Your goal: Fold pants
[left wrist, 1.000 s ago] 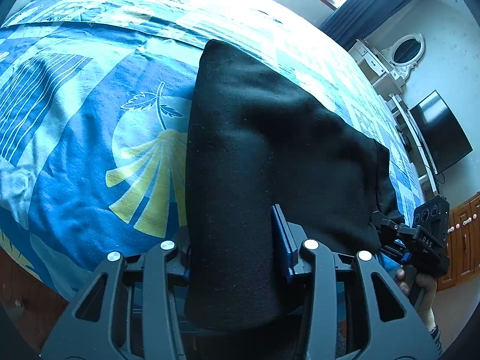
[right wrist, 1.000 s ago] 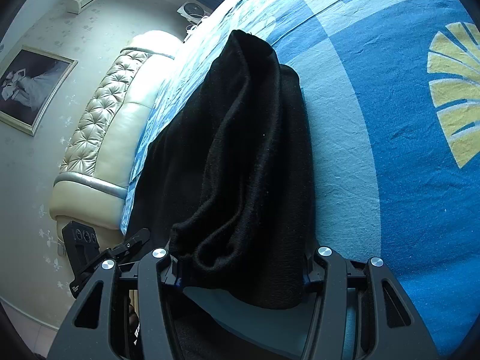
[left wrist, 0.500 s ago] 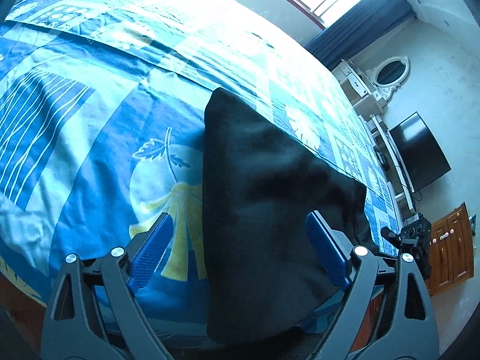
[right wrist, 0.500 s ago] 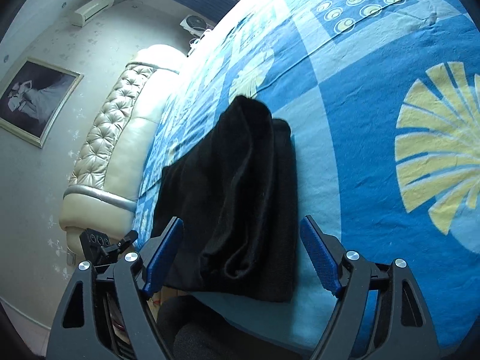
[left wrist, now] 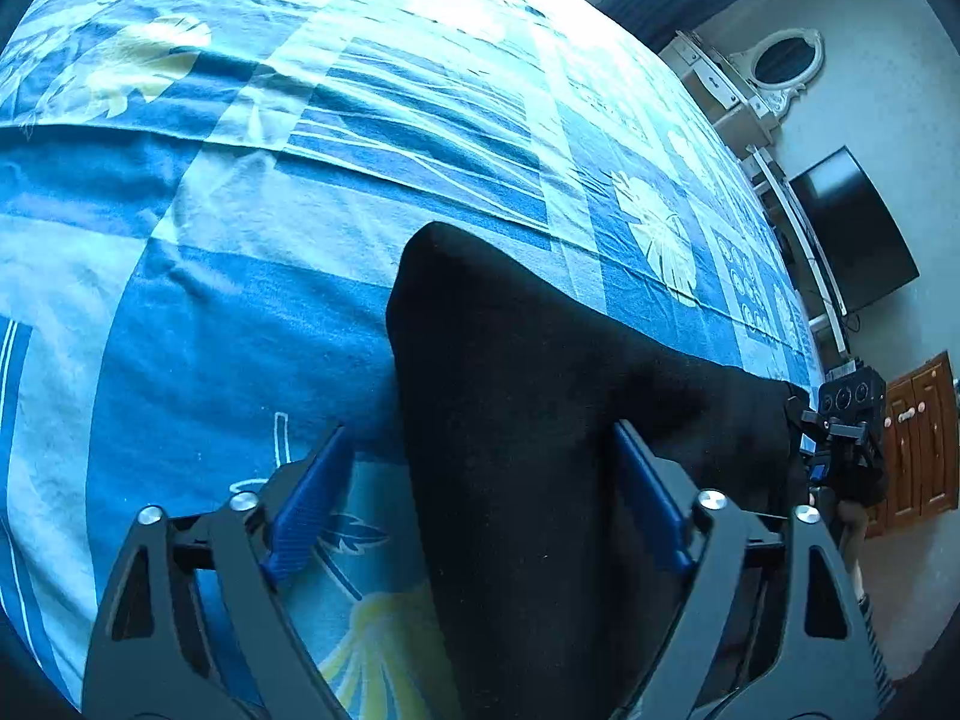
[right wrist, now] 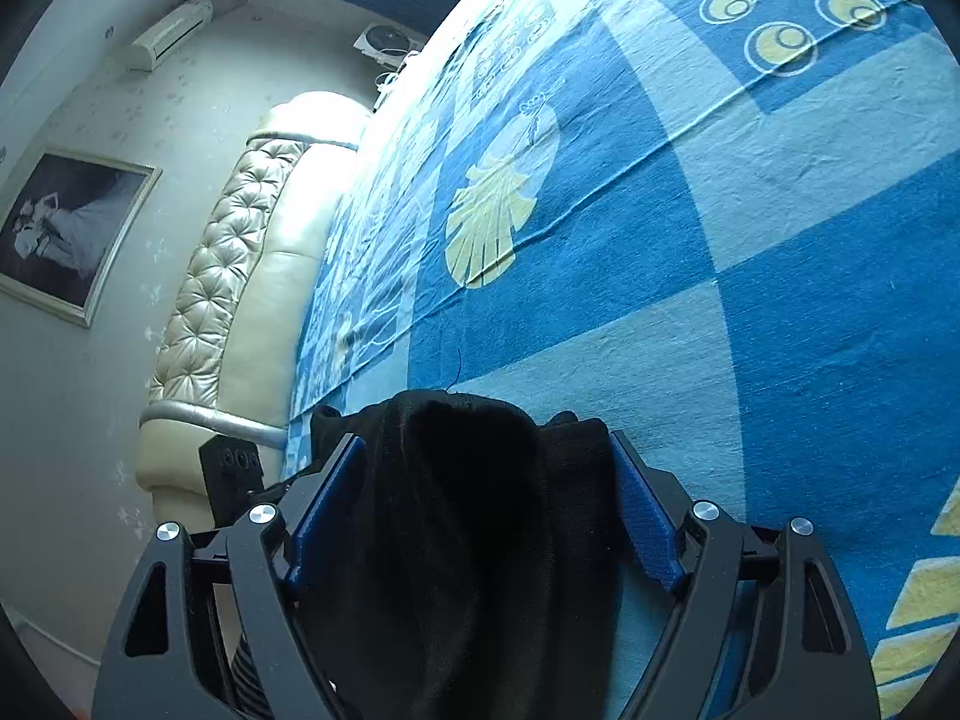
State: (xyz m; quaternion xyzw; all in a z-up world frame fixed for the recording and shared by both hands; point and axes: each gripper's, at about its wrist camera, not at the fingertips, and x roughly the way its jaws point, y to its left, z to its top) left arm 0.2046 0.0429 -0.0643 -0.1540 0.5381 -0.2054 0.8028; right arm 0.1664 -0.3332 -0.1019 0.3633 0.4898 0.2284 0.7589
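Note:
The folded black pants (left wrist: 510, 390) lie as a long band on the blue patterned bedsheet (left wrist: 240, 330). My left gripper (left wrist: 480, 429) straddles one end of the pants and its jaws are closing. The left pad (left wrist: 306, 504) stands apart from the cloth with sheet showing between, and the right pad (left wrist: 648, 504) is at the cloth's edge. My right gripper (right wrist: 486, 438) straddles the other end of the pants (right wrist: 480, 540), jaws closing. The bunched cloth fills most of the gap and brushes its pads (right wrist: 645, 516), whose faces still show.
The bedsheet (right wrist: 780, 300) stretches far beyond the pants. A tufted cream headboard (right wrist: 228, 300), a framed picture (right wrist: 66, 234) and an air conditioner (right wrist: 171, 36) are on one side. A dark screen (left wrist: 852, 252), an oval mirror (left wrist: 780, 60) and a wooden cabinet (left wrist: 918, 432) are on the other.
Both grippers let go of the pants and opened wide. They then slid forward over the cloth toward its far edge, and both pairs of jaws have narrowed around it again.

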